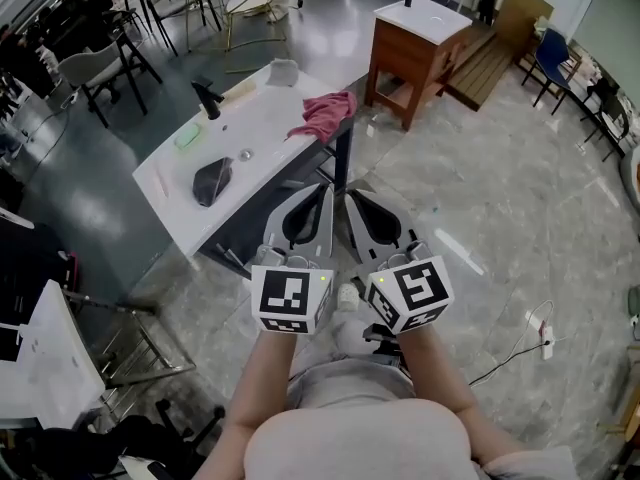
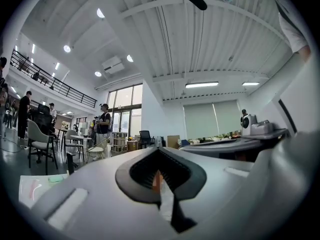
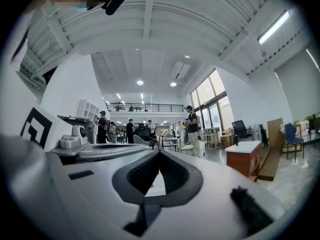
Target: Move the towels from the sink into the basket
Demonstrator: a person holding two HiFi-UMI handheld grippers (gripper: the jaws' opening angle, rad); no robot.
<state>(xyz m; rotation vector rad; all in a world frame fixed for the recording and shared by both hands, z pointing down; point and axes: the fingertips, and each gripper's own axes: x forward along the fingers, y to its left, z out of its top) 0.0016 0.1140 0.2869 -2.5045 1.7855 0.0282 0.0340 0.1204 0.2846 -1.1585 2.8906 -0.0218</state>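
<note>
Ahead of me, a crumpled pink cloth towel [image 1: 323, 115] drapes over one end of the long white sink surface [image 1: 255, 118], and a dark grey towel [image 1: 211, 180] lies by the drain. My left hand-held gripper [image 1: 325, 189] and right hand-held gripper [image 1: 351, 195] are closed tight and empty. I should open the jaws before reaching, then pinch a raised fold.

The sink counter [image 1: 265, 118] ahead, open floor [image 1: 500, 198] on my right
Its near edge crosses my front, a black leg [image 1: 343, 153] under the right-hand corner where a pink towel [image 1: 325, 115] hangs; the faucet [image 1: 208, 98] rises at its far edge; the floor runs free to the wooden cabinet [image 1: 400, 63].
</note>
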